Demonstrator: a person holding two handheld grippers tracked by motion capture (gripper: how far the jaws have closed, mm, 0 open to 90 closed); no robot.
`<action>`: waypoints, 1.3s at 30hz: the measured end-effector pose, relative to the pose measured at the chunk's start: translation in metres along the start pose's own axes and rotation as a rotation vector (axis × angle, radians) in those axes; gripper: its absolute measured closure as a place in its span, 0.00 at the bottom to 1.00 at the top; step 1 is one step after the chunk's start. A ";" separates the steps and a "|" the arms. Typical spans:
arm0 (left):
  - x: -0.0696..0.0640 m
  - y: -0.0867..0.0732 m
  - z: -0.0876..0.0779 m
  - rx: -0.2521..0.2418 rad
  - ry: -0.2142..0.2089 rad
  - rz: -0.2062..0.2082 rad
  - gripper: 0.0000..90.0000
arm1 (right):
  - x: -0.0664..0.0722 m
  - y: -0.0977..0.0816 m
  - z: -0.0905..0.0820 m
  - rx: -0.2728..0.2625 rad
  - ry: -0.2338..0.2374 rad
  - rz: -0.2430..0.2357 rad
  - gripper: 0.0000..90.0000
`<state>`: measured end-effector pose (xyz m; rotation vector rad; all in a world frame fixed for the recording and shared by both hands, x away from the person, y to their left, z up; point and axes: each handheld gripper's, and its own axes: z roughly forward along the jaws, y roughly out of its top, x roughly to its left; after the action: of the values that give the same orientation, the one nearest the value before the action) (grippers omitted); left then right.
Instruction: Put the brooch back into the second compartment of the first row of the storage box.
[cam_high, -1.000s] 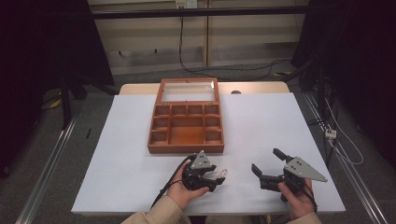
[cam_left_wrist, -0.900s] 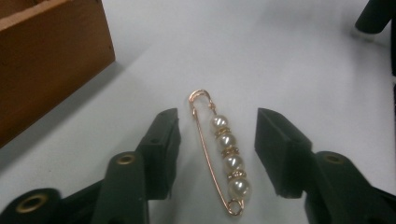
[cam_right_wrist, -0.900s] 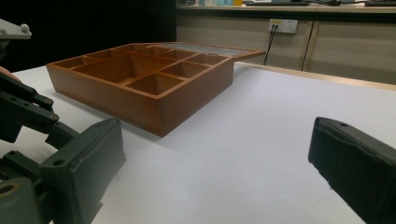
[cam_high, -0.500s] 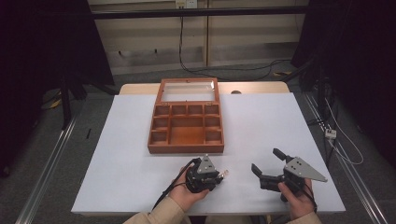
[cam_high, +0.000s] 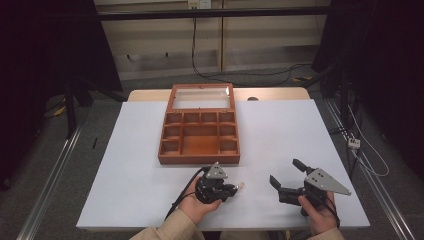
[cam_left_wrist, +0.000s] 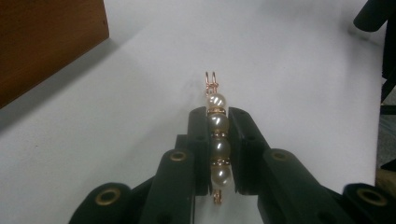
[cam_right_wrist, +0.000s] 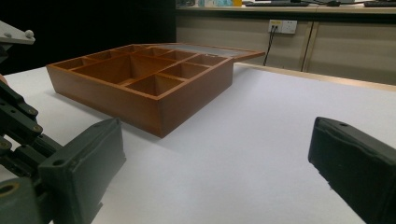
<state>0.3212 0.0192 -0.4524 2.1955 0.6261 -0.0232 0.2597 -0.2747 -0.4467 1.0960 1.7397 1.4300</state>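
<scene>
A wooden box (cam_high: 200, 137) with several compartments and an open glass lid stands mid-table; the right gripper view shows the box (cam_right_wrist: 140, 81) from its near corner. My left gripper (cam_high: 233, 188) sits just in front of the box, shut on a pearl hair clip (cam_high: 241, 186). In the left gripper view the pearl clip (cam_left_wrist: 217, 140) lies lengthwise between the jaws of that gripper (cam_left_wrist: 218, 123), its gold wire tip sticking out ahead. My right gripper (cam_high: 286, 172) rests at the near right of the table, open and holding nothing; its own view has the gripper (cam_right_wrist: 215, 154) spread wide.
The white table (cam_high: 280, 135) has bare room to the right and left of the box. A cable trails from the left gripper toward the near edge. Shelving and cables stand behind the table on the floor.
My left gripper has turned and closed in toward the table near the box's front, with the pearl clip held. The right gripper has stayed put.
</scene>
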 end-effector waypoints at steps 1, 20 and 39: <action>0.000 0.000 -0.001 -0.002 0.000 -0.005 0.89 | 0.000 0.000 0.000 0.001 0.001 -0.002 0.03; 0.014 0.012 -0.030 -0.047 -0.031 -0.043 0.89 | 0.001 0.000 0.001 0.002 0.007 0.001 0.03; 0.025 0.030 -0.053 -0.036 -0.010 -0.037 0.89 | 0.001 0.000 0.001 0.003 0.016 0.004 0.03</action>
<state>0.3457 0.0529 -0.4017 2.1475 0.6567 -0.0419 0.2604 -0.2734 -0.4471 1.0928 1.7518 1.4424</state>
